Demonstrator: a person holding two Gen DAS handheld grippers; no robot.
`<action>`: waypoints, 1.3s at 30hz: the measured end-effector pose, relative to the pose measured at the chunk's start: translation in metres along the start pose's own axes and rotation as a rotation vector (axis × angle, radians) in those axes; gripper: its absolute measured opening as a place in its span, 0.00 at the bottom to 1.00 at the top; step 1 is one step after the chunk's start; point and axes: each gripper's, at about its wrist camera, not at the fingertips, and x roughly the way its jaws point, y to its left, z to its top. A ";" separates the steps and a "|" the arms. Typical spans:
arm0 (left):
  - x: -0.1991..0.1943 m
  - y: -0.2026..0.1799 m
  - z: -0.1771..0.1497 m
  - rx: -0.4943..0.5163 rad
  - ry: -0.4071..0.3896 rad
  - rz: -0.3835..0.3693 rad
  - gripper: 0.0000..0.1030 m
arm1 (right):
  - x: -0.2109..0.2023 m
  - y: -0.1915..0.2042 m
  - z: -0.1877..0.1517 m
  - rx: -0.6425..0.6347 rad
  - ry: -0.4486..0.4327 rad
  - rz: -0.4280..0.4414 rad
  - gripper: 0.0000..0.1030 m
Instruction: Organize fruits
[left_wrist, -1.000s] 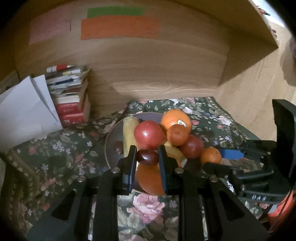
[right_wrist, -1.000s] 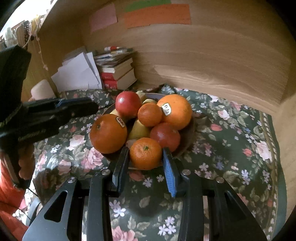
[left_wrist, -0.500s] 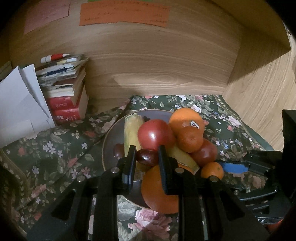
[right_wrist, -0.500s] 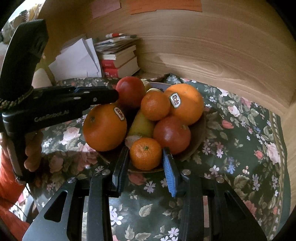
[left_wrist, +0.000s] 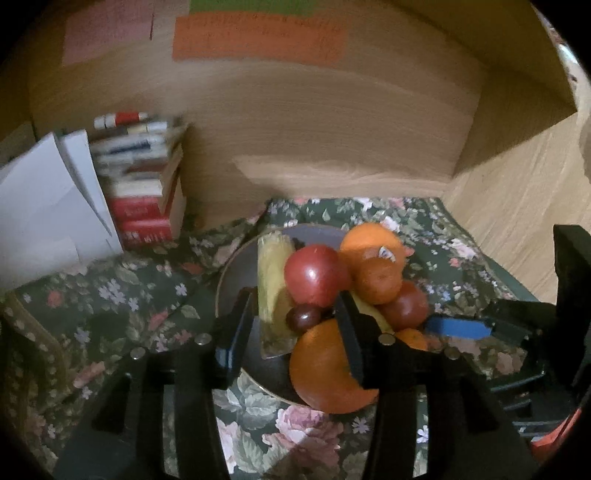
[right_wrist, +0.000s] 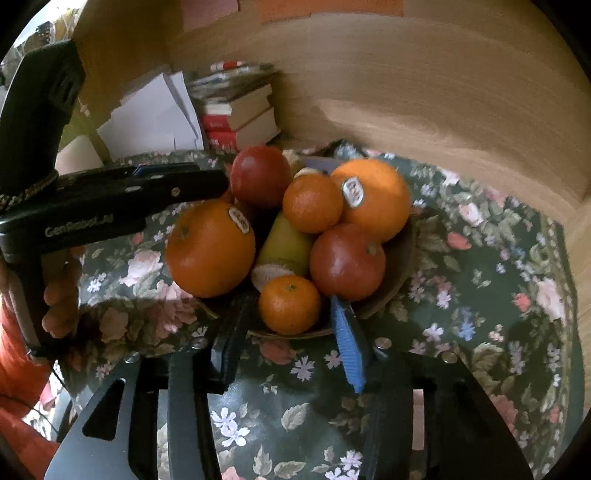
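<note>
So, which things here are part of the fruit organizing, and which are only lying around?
Belong to the job:
- plate
- two large oranges
- two mandarins
- two red apples
- pear
- dark plum
- left gripper and right gripper, both open

Just lying about:
- stack of books
- white papers
- coloured wall notes
- floral cloth

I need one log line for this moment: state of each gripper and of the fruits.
left gripper: open, dark grape between fingers | right gripper: open around small mandarin | bowl: fruits piled
</note>
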 end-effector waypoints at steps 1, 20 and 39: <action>-0.005 -0.001 0.002 0.003 -0.014 0.001 0.44 | -0.005 0.000 0.001 0.001 -0.014 -0.008 0.42; -0.174 -0.071 -0.002 0.051 -0.437 0.064 0.53 | -0.169 0.032 0.007 0.054 -0.486 -0.147 0.50; -0.250 -0.095 -0.050 0.071 -0.566 0.077 0.89 | -0.247 0.089 -0.038 0.051 -0.723 -0.277 0.90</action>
